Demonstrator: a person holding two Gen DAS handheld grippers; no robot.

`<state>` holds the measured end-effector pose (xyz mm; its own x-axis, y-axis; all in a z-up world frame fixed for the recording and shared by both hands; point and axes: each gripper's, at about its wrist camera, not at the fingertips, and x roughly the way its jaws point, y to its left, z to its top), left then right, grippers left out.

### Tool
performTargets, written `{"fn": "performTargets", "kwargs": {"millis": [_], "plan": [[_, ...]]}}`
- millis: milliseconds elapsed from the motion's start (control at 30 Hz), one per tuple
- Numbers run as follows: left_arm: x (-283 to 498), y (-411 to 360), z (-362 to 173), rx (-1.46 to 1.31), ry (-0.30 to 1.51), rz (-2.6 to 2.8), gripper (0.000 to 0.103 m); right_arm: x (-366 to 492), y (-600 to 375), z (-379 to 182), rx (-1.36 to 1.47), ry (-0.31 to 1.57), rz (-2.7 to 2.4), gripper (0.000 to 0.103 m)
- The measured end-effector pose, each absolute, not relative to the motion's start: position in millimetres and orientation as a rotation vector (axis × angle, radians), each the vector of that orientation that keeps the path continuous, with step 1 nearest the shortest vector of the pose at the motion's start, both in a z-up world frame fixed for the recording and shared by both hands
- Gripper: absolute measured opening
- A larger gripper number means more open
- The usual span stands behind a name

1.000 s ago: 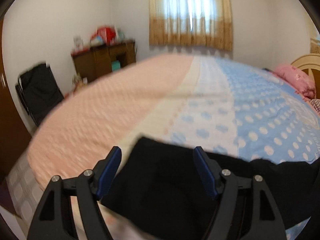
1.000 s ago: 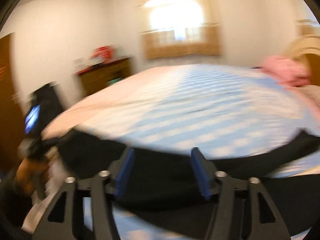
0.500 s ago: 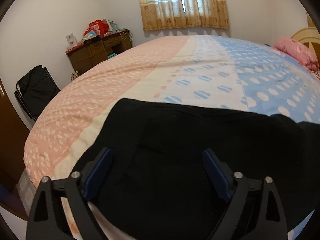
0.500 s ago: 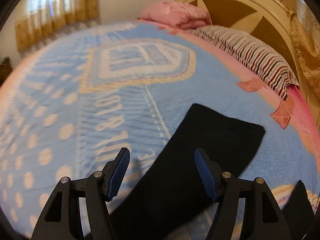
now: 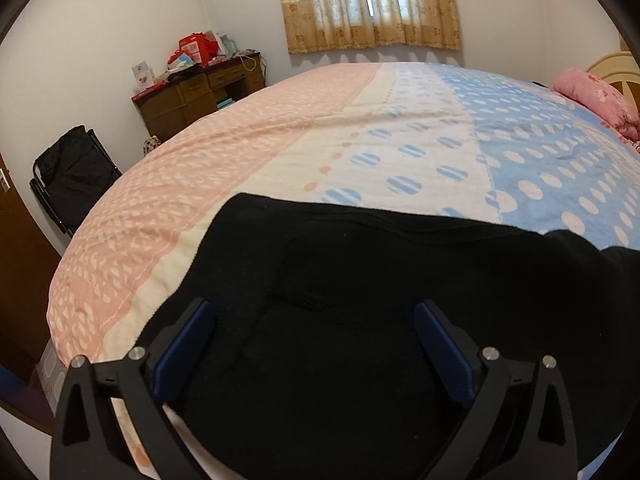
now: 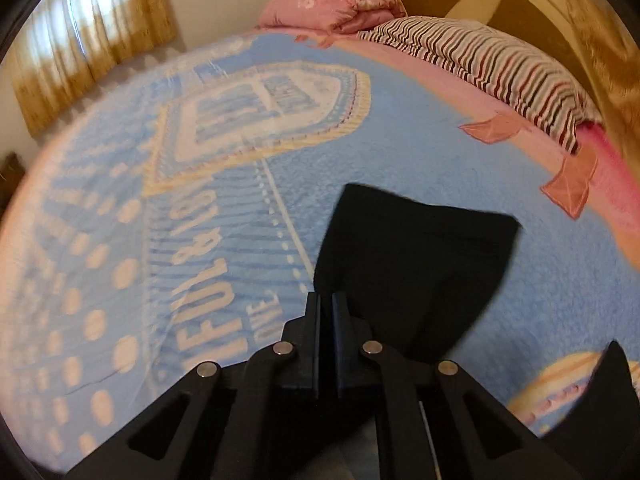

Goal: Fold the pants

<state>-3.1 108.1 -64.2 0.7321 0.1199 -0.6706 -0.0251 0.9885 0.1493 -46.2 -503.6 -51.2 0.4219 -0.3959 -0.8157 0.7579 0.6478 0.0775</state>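
Since soft black fabric pants lie limp on bed, grip hem edge | L gripper just opened wide, cloth beneath, unheld | R gripper just shut by pant leg; hold unclear.

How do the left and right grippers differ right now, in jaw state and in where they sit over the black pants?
The left gripper is wide open; the right gripper is shut. The left sits over the broad part of the black pants; the right is at the edge of a narrow leg. Both have blue pads on black fingers.
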Motion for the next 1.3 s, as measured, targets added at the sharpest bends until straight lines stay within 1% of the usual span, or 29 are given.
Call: {"fn": "performTargets", "kwargs": {"millis": [100, 133, 233, 333, 467, 567, 633, 833, 933, 1000, 1033, 1067, 1100, 1167, 1233, 1300], "plan": [[-2.7, 108.9, -63.3, 0.136, 0.757, 0.067, 0.102, -91.9, -494.6, -22.3, 0.548, 0.728, -0.667, 0.005], [-2.2, 109.8, -62.7, 0.132, 0.762, 0.061, 0.102, -119.1, -488.0, -8.8, 0.564, 0.66, -0.638, 0.005], [-1.5, 111.3, -61.3, 0.13, 0.772, 0.048, 0.103, -176.1, -474.2, 8.4, 0.578, 0.556, -0.64, 0.005], [-1.4, 112.4, -60.0, 0.129, 0.778, 0.038, 0.103, -242.7, -465.8, 0.3, 0.657, 0.469, -0.664, 0.005], [-1.4, 113.5, -59.2, 0.132, 0.784, 0.025, 0.103, -292.0, -462.4, -31.7, 0.737, 0.45, -0.724, 0.005], [-0.2, 113.0, -58.5, 0.139, 0.793, 0.02, 0.103, -318.7, -464.3, -52.0, 0.838, 0.406, -0.713, 0.005], [1.6, 113.6, -57.2, 0.138, 0.799, 0.013, 0.103, -325.0, -463.9, -57.0, 0.854, 0.376, -0.709, 0.005], [1.3, 112.7, -55.8, 0.169, 0.799, 0.014, 0.103, -342.8, -457.3, -38.2, 0.781, 0.365, -0.892, 0.005], [-6.7, 110.2, -49.1, 0.157, 0.786, -0.008, 0.103, -343.6, -442.9, -13.0, 0.606, 0.347, -0.956, 0.007], [-15.4, 100.9, -40.5, 0.174, 0.755, -0.047, 0.103, -324.3, -426.6, 0.9, 0.482, 0.392, -0.882, 0.018], [-18.8, 95.9, -37.1, 0.184, 0.742, -0.065, 0.103, -319.9, -422.5, 2.2, 0.475, 0.4, -0.851, 0.042], [-22.5, 88.9, -33.2, 0.197, 0.728, -0.087, 0.103, -312.9, -415.6, 3.0, 0.487, 0.398, -0.795, 0.067], [-26.1, 81.2, -29.3, 0.208, 0.715, -0.11, 0.103, -310.8, -409.1, 1.3, 0.509, 0.383, -0.76, 0.074], [-33.6, 67.2, -21.3, 0.207, 0.693, -0.15, 0.103, -303.8, -389.4, -8.5, 0.589, 0.354, -0.625, 0.074], [-40.6, 55.5, -15.2, 0.179, 0.683, -0.206, 0.103, -289.7, -369.5, -22.9, 0.64, 0.387, -0.5, 0.074], [-45.9, 46.7, -13.4, 0.167, 0.684, -0.245, 0.103, -271.2, -342.5, -40.8, 0.628, 0.459, -0.41, 0.074]]}}
